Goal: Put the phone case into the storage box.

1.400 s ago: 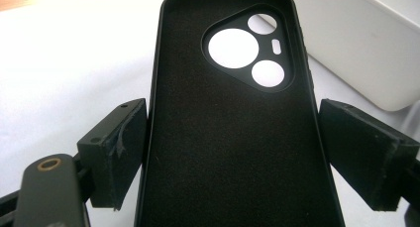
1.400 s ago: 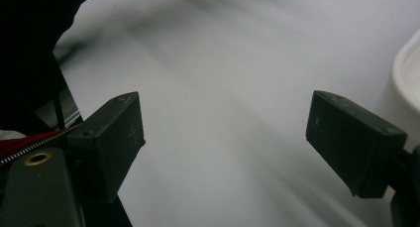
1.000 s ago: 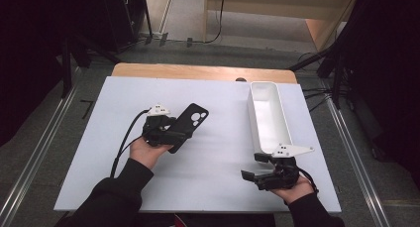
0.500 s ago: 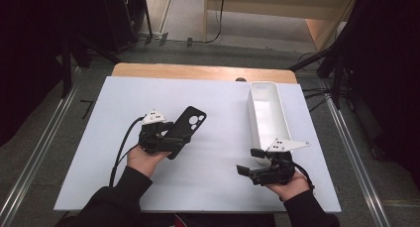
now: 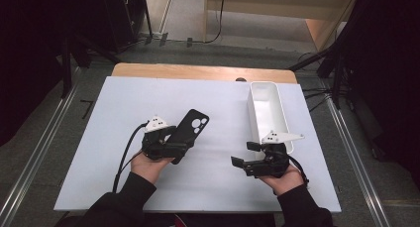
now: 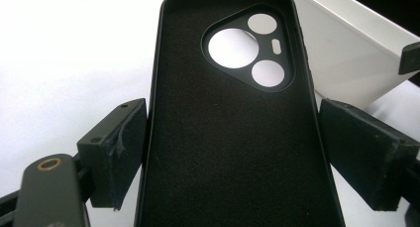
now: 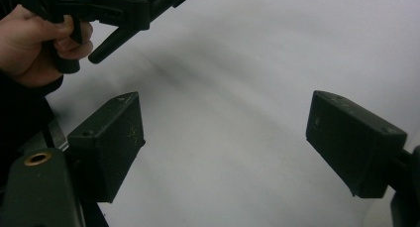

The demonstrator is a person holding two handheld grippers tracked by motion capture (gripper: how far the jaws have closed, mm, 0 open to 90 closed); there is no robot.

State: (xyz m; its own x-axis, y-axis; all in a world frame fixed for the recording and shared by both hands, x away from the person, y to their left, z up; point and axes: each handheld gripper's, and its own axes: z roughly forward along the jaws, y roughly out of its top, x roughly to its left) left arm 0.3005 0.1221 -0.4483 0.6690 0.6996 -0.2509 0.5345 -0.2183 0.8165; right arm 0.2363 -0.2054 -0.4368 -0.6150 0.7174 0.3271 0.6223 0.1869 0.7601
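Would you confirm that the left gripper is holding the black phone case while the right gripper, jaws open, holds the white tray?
Not quite: the right gripper holds nothing. The right gripper view shows its jaws open over bare table, and in the high view the white tray rests on the table beyond it. The rest stands: the left gripper is closed on the black phone case, as the left gripper view shows.
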